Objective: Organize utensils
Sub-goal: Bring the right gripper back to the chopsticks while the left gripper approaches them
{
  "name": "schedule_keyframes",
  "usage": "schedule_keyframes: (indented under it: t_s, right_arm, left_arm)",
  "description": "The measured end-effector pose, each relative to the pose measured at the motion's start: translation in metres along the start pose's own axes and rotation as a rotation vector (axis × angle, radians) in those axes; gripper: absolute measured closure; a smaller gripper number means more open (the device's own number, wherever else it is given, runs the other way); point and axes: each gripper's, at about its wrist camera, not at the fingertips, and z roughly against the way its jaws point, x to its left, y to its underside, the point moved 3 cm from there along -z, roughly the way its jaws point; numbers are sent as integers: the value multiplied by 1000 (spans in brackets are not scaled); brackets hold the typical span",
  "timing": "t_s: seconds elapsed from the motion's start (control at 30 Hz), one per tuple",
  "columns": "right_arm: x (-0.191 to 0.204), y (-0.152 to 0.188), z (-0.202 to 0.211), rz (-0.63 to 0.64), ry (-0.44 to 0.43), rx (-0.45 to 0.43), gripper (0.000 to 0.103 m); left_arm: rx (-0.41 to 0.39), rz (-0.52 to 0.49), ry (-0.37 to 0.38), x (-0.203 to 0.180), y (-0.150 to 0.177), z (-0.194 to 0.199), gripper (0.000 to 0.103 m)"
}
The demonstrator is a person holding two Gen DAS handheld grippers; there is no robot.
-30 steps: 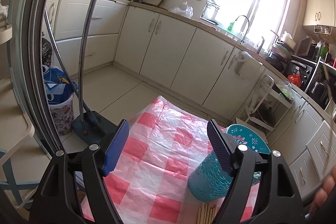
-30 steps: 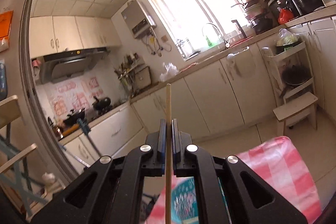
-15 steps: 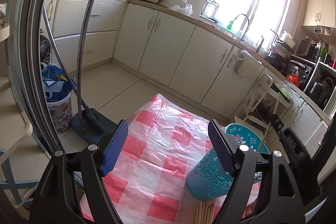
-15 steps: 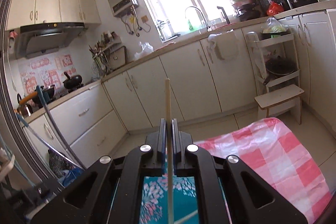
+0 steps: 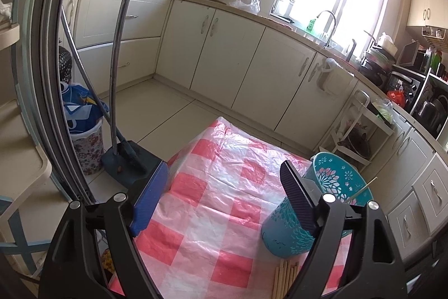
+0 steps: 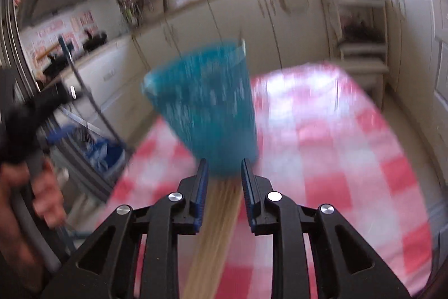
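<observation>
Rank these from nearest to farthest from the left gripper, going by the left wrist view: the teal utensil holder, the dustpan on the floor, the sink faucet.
1. Teal utensil holder: on the checked cloth, partly behind the right finger of the left gripper.
2. Dustpan: on the floor, past the left finger.
3. Sink faucet: at the far counter under the window.

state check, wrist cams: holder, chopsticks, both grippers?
Teal patterned cylindrical utensil holder: upright on the checked tablecloth, one wooden chopstick leaning out.
Bundle of loose wooden chopsticks: flat on the cloth.
Left gripper: open, empty.
Right gripper: jaws opening, gripping nothing.
</observation>
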Motion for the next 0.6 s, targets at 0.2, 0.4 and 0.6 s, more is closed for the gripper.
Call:
schedule_keyframes:
  t_s: [0.2, 0.4, 0.6]
  right_arm:
    - [5, 38, -38, 23, 31, 164, 82]
    - [6, 48, -55, 45, 85, 193, 84]
    - [6, 49, -53, 91, 114, 194, 90]
  left_arm:
    - [29, -71, -14, 2, 12, 0, 23]
    - [118, -128, -16, 5, 33, -11, 23]
    - [210, -219, -8, -8, 62, -24, 23]
